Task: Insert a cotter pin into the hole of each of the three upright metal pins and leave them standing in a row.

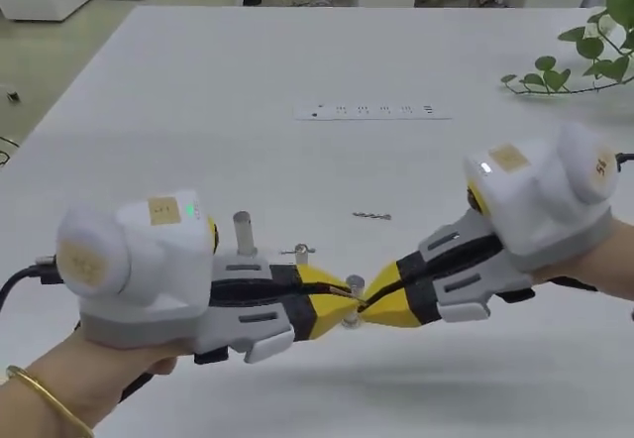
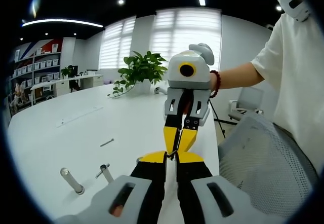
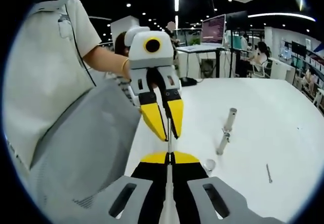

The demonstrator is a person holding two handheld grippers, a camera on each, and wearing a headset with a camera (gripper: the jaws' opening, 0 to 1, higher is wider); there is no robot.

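My left gripper [image 1: 347, 299] and right gripper [image 1: 369, 300] meet tip to tip near the table's front. A thin cotter pin [image 3: 169, 128] runs between them, and both are shut on it. Right at the tips stands the third metal pin [image 1: 353, 317], also seen as a round top [image 3: 208, 164]. Behind and to the left stand a bare metal pin [image 1: 243, 230] and a metal pin with a cotter pin through it [image 1: 300, 253]. In the left gripper view the bare pin [image 2: 71, 180] and the fitted pin [image 2: 105, 172] sit at lower left. A loose cotter pin [image 1: 371, 216] lies further back.
A white power strip [image 1: 371, 112] lies flat in the middle of the table [image 1: 198, 111]. A green plant [image 1: 584, 52] reaches in at the far right. A grey mesh chair [image 2: 263, 158] stands beside the person at the table's edge.
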